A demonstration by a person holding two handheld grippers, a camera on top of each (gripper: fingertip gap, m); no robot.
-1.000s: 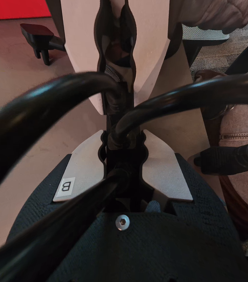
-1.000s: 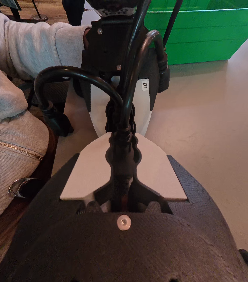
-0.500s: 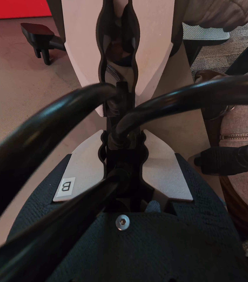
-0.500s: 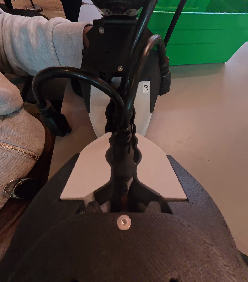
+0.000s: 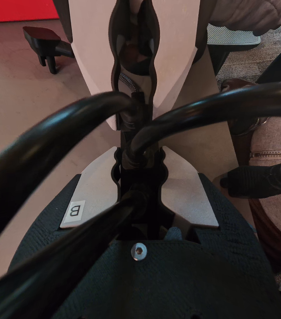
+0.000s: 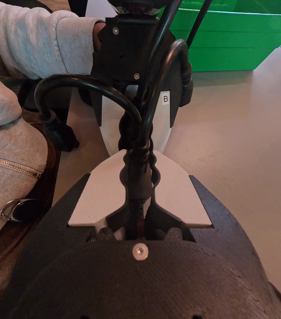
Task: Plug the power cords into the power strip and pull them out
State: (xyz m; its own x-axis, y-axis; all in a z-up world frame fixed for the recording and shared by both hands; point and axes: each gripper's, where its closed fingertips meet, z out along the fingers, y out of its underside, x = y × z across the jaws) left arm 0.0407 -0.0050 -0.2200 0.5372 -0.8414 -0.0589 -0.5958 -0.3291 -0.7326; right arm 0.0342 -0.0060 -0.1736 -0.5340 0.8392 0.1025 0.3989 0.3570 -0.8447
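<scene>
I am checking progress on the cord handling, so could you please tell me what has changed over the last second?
The thick black cord loop across the left wrist view has sagged lower. Otherwise unchanged: the left gripper and right gripper stay tip to tip, shut on the black cord bundle; the black plug hangs alongside.

Loose plug (image 5: 41, 43) on table (image 5: 15, 96) far left; bin (image 6: 231, 38) behind on table's right.

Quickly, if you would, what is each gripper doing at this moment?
Left gripper: shut on the black power strip, cords plugged in.
Right gripper: shut on the power strip's other end.
</scene>
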